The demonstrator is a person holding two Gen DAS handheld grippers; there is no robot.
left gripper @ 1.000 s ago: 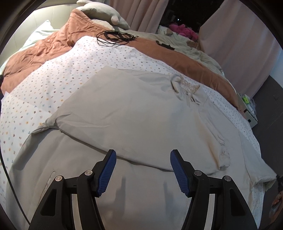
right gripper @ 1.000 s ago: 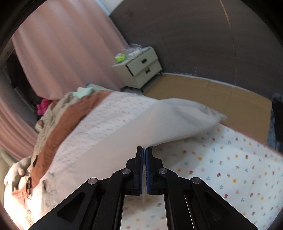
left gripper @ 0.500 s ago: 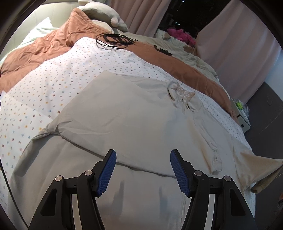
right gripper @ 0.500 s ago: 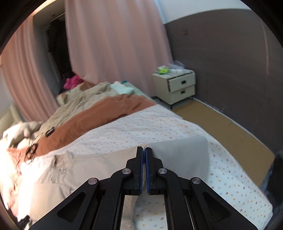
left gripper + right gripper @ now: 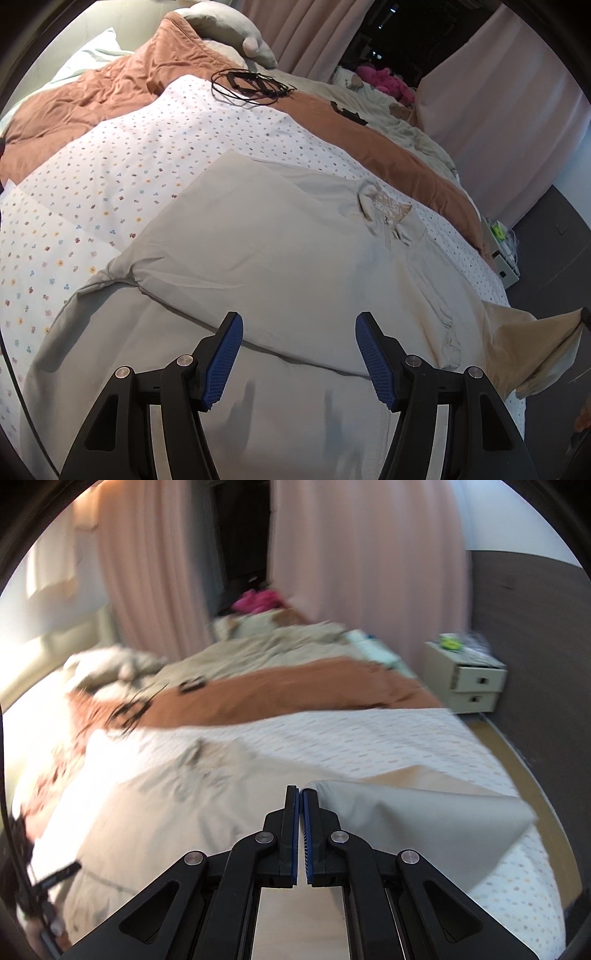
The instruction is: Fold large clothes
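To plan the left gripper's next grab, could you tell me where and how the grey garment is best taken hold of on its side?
I would pinch the bunched corner of the grey garment, coming in low from the floral sheet: it sticks out and is puckered, while the rest lies flat.

Ahead of the jaws, a bed (image 5: 110, 155) under a flower-dotted sheet, rust-brown quilt (image 5: 295, 698) across it. Beyond, pink curtains (image 5: 365, 546) parted on a dark gap. Right of the jaws, a cream two-drawer nightstand (image 5: 467, 681) against a dark grey wall (image 5: 535, 635). Bright light at far left.
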